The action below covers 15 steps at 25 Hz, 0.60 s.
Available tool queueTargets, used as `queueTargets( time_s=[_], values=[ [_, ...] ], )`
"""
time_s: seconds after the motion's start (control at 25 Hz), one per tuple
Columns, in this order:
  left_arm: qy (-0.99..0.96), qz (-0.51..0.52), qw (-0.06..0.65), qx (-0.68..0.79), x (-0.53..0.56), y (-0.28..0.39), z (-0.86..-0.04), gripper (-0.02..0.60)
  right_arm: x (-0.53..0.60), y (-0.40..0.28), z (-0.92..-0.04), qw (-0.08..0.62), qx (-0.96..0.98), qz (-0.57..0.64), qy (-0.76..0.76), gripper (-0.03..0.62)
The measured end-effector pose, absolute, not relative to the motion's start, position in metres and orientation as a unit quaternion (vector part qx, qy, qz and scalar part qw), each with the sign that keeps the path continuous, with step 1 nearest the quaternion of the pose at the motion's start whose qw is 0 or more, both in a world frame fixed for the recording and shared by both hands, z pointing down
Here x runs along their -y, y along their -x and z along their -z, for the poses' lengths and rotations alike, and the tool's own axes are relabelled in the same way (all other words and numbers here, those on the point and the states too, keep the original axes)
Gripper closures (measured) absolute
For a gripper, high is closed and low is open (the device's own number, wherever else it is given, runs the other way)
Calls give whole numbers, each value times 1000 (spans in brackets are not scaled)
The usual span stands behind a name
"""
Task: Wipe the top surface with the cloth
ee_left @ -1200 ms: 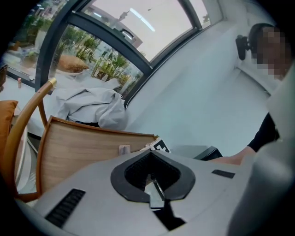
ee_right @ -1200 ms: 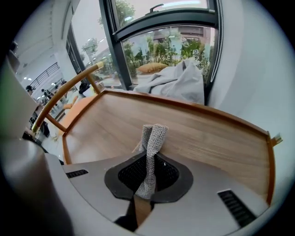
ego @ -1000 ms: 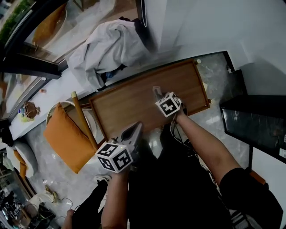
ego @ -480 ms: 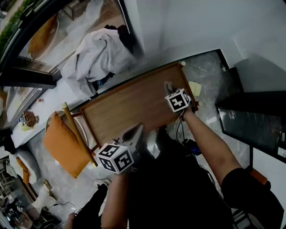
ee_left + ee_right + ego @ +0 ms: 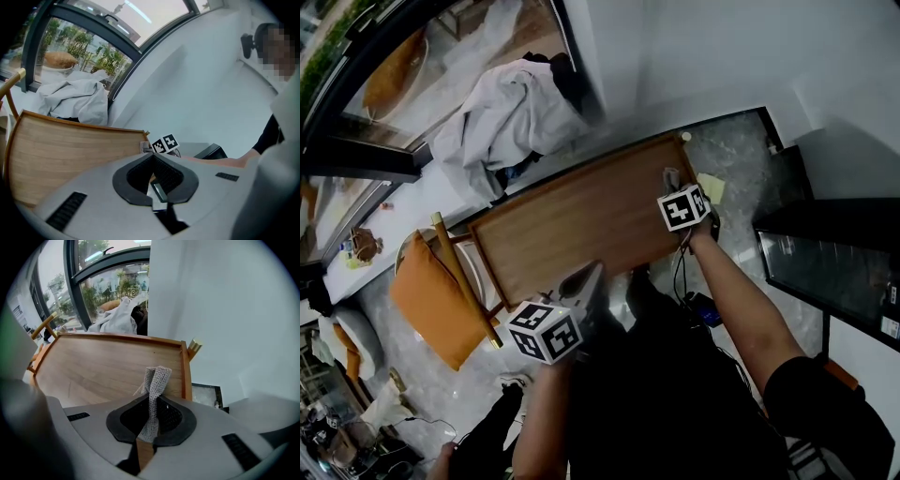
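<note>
The wooden table top (image 5: 572, 230) lies slantwise in the head view, with a raised rim around it. A grey knit cloth (image 5: 156, 378) sticks up between the jaws of my right gripper (image 5: 152, 401), which is shut on it. That right gripper (image 5: 675, 189) hangs over the table's far right end, close to the corner post, with the cloth (image 5: 667, 174) at its tip. My left gripper (image 5: 584, 278) hovers at the table's near edge. In its own view the left gripper (image 5: 153, 156) has its jaws together with nothing between them, and the table (image 5: 70, 145) stretches out beyond.
A heap of pale fabric (image 5: 511, 112) lies past the table's far side by the window. At the left end stands a wooden chair with an orange cushion (image 5: 431, 291). A black cabinet (image 5: 834, 253) is at the right. A yellow item (image 5: 710, 186) and cables (image 5: 698, 305) lie on the stone floor.
My right gripper has carried the cloth along the table top toward its right end. The left gripper has stayed at the near edge.
</note>
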<state>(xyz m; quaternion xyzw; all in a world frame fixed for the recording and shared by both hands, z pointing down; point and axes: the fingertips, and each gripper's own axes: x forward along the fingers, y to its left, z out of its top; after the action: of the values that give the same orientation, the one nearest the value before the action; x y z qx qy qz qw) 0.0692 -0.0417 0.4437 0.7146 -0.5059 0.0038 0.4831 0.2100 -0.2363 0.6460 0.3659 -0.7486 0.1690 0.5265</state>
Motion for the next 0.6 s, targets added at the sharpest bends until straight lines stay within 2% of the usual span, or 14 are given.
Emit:
queueTargets(
  time_s=[0.4, 0.6],
  values=[
    [-716, 5, 485, 502, 37, -66, -443, 571, 249, -244, -641, 569, 708, -96, -407, 557],
    [-713, 22, 483, 507, 17, -46, -445, 571, 235, -215, -624, 513, 751, -118, -399, 557]
  ],
)
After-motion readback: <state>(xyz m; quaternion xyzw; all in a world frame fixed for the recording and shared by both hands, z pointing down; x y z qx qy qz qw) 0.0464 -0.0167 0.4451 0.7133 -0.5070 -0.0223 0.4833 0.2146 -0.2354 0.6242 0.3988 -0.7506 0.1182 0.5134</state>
